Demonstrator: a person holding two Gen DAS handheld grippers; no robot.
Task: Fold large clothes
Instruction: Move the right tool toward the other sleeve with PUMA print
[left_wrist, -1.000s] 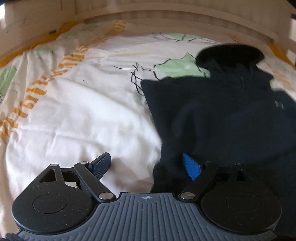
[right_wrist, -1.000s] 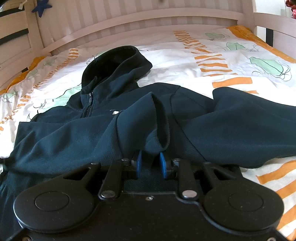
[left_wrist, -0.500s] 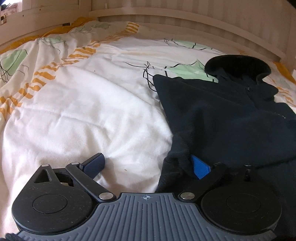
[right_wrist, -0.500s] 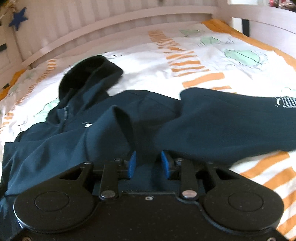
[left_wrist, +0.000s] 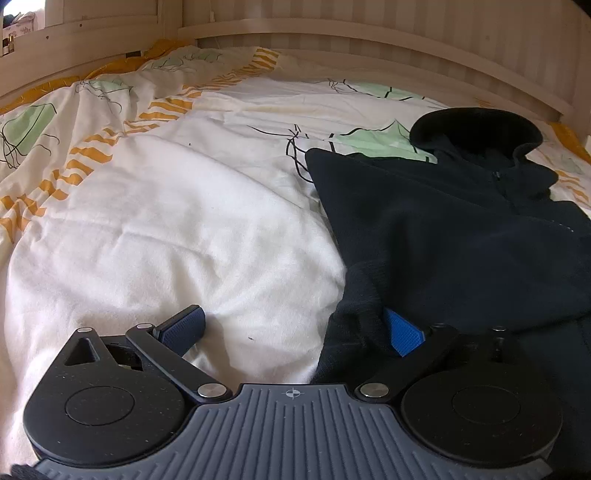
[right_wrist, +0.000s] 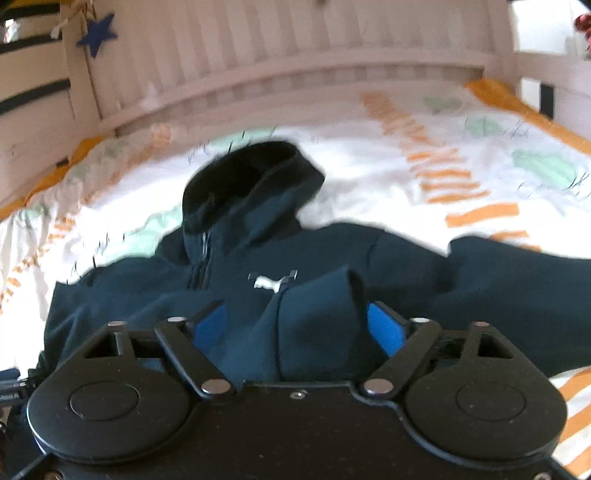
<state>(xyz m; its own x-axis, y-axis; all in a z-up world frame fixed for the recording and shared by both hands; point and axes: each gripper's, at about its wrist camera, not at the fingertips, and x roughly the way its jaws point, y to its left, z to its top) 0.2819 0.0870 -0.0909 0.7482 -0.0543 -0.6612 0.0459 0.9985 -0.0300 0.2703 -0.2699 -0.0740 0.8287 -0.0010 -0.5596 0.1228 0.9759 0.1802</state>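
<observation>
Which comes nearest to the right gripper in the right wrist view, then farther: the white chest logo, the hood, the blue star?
1. White chest logo: on the hoodie just beyond the right gripper, whose fingers are opening around a raised fold.
2. Hood: farther up the bed, slightly left.
3. Blue star: farthest, on the bed frame, upper left.
</observation>
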